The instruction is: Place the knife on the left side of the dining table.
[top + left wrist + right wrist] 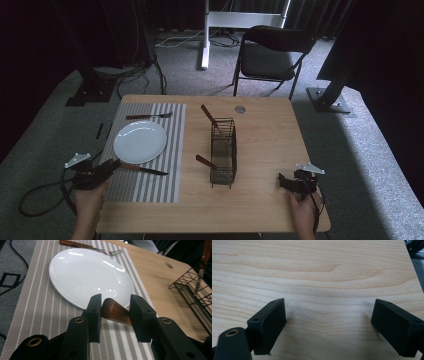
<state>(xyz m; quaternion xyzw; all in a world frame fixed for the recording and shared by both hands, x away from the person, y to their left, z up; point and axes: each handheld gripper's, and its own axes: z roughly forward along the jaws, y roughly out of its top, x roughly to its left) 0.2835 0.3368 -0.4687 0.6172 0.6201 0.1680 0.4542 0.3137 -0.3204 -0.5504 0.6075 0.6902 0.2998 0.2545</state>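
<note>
The left gripper (115, 315) has the brown wooden handle of a table knife (115, 311) sitting between its jaws, with a small gap on one side, so it's loose rather than pinched. The knife lies on the grey striped placemat (150, 185), just beside the round white plate (140, 141). The right gripper (328, 322) hovers spread wide over the bare light wooden table (260, 200).

Black blocky fingers (96, 315) (brass-ringed screw holes), grey triangular plates, black trailing cables, bare forearms.
</note>
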